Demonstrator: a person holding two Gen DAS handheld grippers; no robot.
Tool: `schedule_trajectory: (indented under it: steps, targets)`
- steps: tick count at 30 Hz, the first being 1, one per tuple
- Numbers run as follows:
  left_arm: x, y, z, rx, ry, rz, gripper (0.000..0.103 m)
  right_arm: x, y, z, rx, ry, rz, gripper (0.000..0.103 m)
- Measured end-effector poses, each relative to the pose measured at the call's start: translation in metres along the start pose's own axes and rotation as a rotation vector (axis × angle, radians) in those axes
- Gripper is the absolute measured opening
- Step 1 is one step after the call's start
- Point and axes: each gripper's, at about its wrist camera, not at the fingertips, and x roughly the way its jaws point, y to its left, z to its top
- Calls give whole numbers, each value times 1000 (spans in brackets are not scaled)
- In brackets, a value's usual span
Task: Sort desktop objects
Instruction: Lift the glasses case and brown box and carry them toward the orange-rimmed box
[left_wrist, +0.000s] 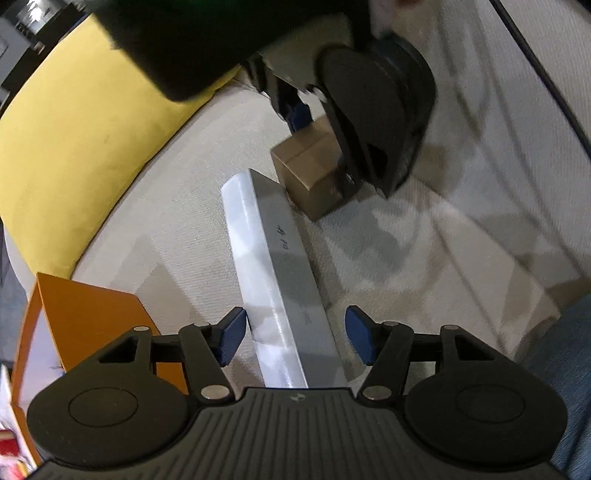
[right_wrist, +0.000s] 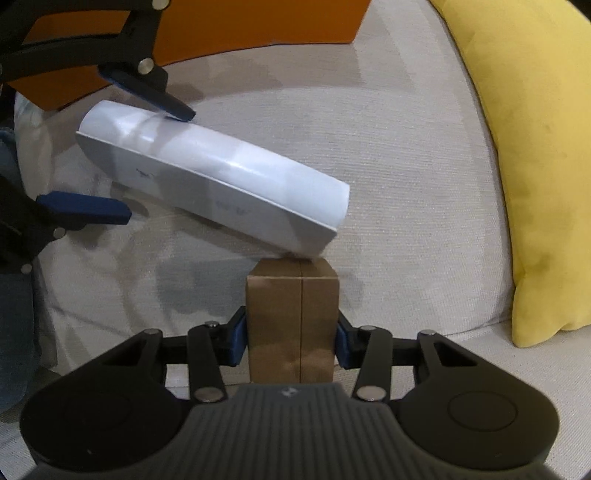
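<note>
Right gripper (right_wrist: 290, 345) is clamped on the brown box (right_wrist: 291, 325), whose far end touches the white box (right_wrist: 214, 177) at 12 o'clock. Left gripper (left_wrist: 295, 338) straddles the white box with jaws apart, unclamped. Both boxes lie on the cushion (right_wrist: 406, 184), so sorting appears barely begun.

Black plastic claw (right_wrist: 290, 345) bodies w/ blue pads (left_wrist: 232, 340), silver screws, ribbed grey centre.

My left wrist camera looks down along a long white box (left_wrist: 280, 280), close. My right faces it from opposite, near the brown box (right_wrist: 291, 325). Both share these boxes.
</note>
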Motion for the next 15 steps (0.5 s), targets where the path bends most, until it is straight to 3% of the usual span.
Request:
schedule_trajectory:
  steps: [6,15]
  targets:
    - [6,28,17,-218,18,-146,44,1,2,-1,3,3,3,47]
    - [21,28,36,-282,-16,-125,42,8,-1,1,32,7,17,47]
